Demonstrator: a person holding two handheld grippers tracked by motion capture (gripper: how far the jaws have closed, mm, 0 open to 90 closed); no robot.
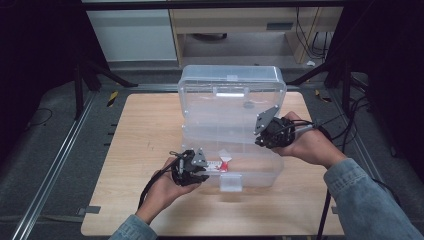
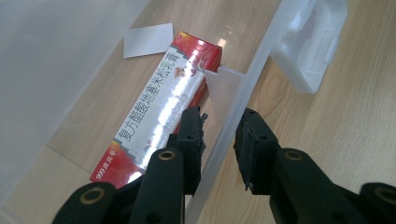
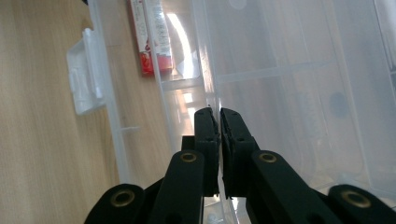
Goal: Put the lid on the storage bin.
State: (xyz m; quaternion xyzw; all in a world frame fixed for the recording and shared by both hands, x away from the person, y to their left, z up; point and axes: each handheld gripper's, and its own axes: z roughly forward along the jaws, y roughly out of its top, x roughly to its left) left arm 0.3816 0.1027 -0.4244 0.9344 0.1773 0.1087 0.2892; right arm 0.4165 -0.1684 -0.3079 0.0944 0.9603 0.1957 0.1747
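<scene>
A clear plastic storage box stands on the wooden table with its lid tipped up at the back. A red and white medicine carton lies flat inside, near the front wall. My left gripper straddles that front wall beside the carton, one jaw inside and one outside, shut on it. My right gripper is at the box's right side, shut on the thin upright edge of a clear inner tray.
The box's front latch hangs loose over the table. A small white paper slip lies on the box floor past the carton. Bare wood lies left of the box and along the front edge.
</scene>
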